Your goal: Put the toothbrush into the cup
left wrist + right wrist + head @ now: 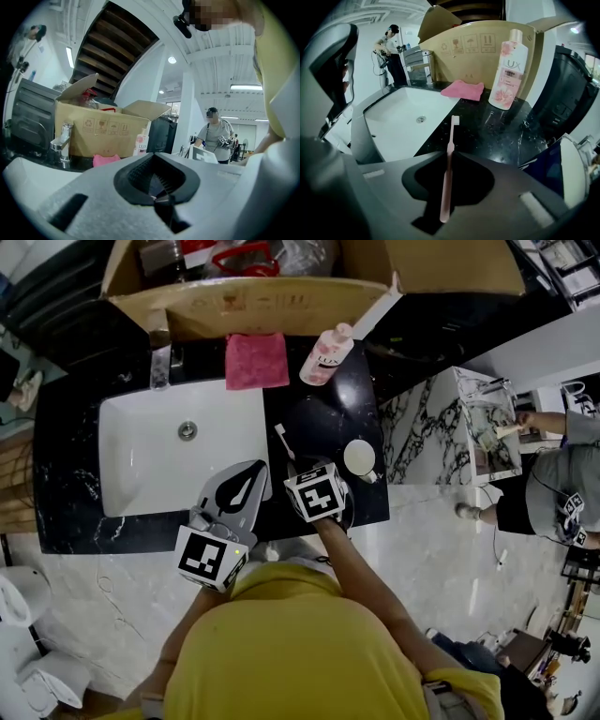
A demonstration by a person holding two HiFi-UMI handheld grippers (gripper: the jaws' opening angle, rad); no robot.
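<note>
Over the black marble counter [319, 418], right gripper [449, 154] clamped the slim pink plastic toothbrush [451, 136] by its handle, probably for dropping into the round white cup [359, 458]; left gripper [157, 157] sat closed, empty.

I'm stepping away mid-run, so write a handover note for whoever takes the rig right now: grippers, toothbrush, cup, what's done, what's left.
Left hand-held gripper: shut, empty, by the sink's front edge.
Right hand-held gripper: shut on the toothbrush handle, bristles pointing away from it.
Cup: upright on the counter, just right of the right gripper.
Done: toothbrush gripped.
Left: carry it over the cup and release it inside.
</note>
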